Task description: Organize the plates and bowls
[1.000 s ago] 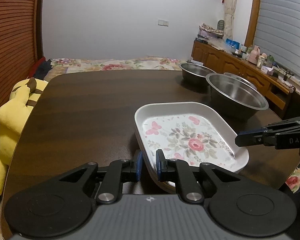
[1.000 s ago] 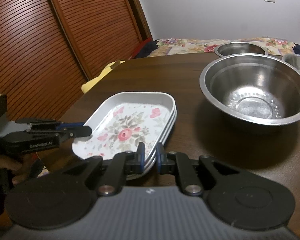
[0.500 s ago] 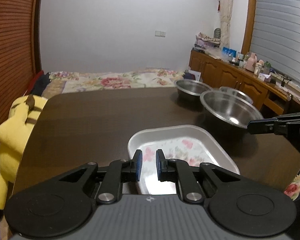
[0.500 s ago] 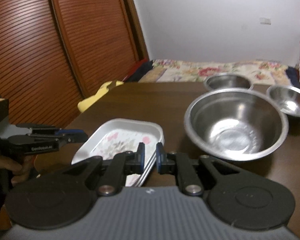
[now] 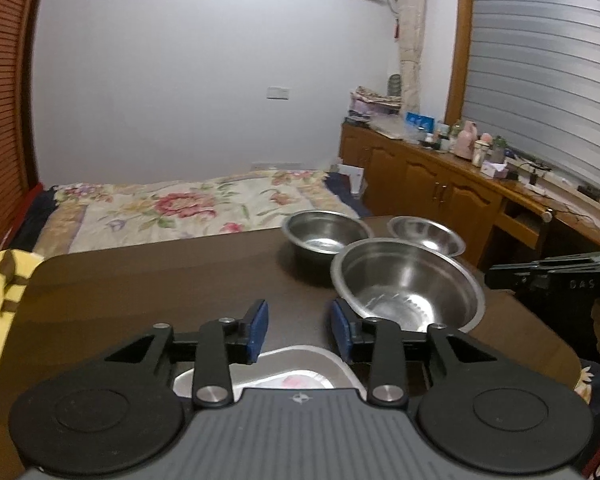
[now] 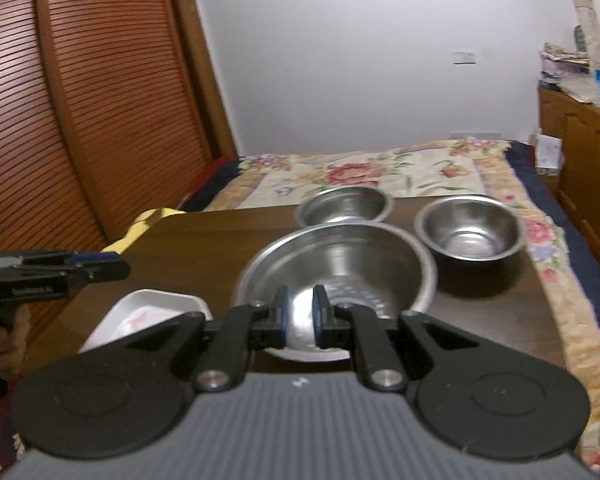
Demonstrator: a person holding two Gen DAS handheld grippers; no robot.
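Three bowls (image 6: pixel 336 268) are seen mid-frame; the tray (image 5: pixel 300 372) is partly hidden at bottom. Left gripper (image 5: pixel 299 332) is held released, right gripper (image 6: pixel 300 316) narrowly parted, nothing grasped

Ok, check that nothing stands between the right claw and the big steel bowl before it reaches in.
Nothing visible blocks it. The right claw sits just short of the big steel bowl, with only bare table between. The floral plates lie off to the left, and the two smaller bowls stand behind it.
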